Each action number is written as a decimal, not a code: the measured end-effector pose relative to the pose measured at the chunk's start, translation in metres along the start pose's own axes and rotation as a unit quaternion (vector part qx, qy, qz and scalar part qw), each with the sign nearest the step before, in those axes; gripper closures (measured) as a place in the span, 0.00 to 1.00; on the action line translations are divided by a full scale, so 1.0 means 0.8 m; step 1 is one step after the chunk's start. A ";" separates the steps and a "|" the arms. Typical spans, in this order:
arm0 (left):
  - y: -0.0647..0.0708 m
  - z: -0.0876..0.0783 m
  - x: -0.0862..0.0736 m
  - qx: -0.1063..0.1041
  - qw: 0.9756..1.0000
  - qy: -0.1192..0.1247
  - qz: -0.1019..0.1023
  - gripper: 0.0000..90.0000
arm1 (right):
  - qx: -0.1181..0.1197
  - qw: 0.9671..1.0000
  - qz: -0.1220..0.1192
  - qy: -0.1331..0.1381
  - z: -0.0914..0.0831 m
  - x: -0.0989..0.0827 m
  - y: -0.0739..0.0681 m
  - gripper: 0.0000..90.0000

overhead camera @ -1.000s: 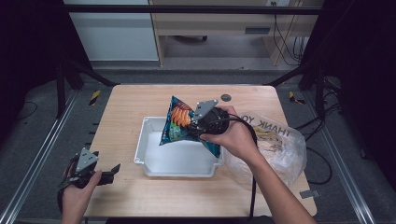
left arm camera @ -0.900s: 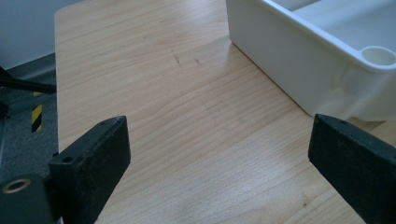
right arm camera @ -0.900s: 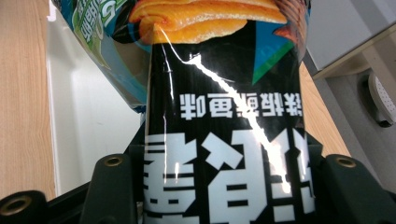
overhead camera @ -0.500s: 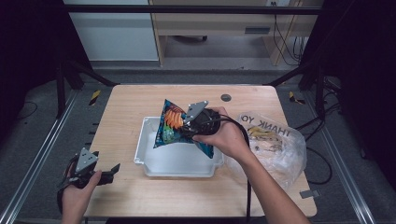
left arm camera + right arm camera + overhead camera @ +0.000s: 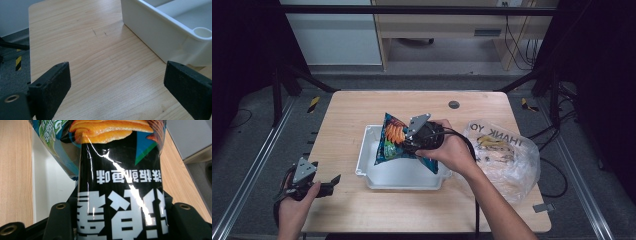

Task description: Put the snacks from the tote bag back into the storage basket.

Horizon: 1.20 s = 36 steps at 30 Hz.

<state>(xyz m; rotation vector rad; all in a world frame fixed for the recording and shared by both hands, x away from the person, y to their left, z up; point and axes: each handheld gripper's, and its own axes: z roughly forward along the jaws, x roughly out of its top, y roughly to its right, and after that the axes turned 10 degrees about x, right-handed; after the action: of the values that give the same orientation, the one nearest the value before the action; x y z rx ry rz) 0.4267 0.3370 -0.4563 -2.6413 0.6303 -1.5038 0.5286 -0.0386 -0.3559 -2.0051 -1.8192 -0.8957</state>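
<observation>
Right claw (image 5: 404, 142) clenched on snack bag (image 5: 394, 140), held over white bin (image 5: 402, 175) at desk (image 5: 362, 107) centre. Left claw (image 5: 329, 184) released, at 8 o'clock.

We seem to be in a lab recording booth: the pale wooden surface (image 5: 362, 210) sits mid-frame inside a black metal frame (image 5: 422, 9), cables (image 5: 517, 45) trail at upper right, and hazard tape (image 5: 313, 104) marks the grey floor (image 5: 252, 145) at left.
</observation>
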 end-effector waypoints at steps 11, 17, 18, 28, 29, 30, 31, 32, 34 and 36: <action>-0.002 0.000 -0.002 0.000 1.000 0.003 -0.010 0.07 | 0.011 1.000 0.001 -0.003 0.010 0.000 0.000 0.49; -0.003 -0.002 -0.002 -0.001 1.000 0.005 -0.010 0.07 | 0.018 1.000 0.003 -0.012 0.021 0.000 0.000 0.49; -0.003 -0.002 -0.001 -0.001 1.000 0.006 -0.009 0.07 | 0.020 1.000 0.001 -0.016 0.023 0.001 0.000 0.49; -0.004 0.000 0.000 0.006 1.000 0.007 -0.012 0.07 | 0.034 0.999 -0.011 -0.030 0.034 0.003 -0.001 0.49; -0.004 0.000 0.000 0.006 1.000 0.007 -0.012 0.07 | 0.035 0.999 -0.012 -0.032 0.036 0.003 -0.001 0.49; -0.004 0.000 0.000 0.006 1.000 0.007 -0.012 0.07 | 0.035 0.999 -0.013 -0.033 0.037 0.003 -0.001 0.49; -0.004 0.000 0.000 0.005 1.000 0.007 -0.013 0.07 | 0.036 0.999 -0.011 -0.033 0.038 0.002 -0.002 0.49; -0.004 0.000 -0.001 0.004 1.000 0.006 -0.011 0.07 | 0.038 0.999 -0.011 -0.033 0.040 0.002 -0.002 0.49; -0.004 0.000 -0.001 0.004 1.000 0.006 -0.011 0.07 | 0.041 0.998 -0.015 -0.039 0.043 0.000 -0.003 0.49; -0.004 0.000 -0.001 0.003 1.000 0.007 -0.012 0.07 | 0.044 0.998 -0.012 -0.042 0.047 -0.001 -0.004 0.49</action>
<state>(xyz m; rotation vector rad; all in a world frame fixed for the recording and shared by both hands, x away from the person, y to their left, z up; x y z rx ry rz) 0.4273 0.3402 -0.4560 -2.6447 0.5964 -1.5279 0.5349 -0.0163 -0.3855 -1.9977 -1.8970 -0.7362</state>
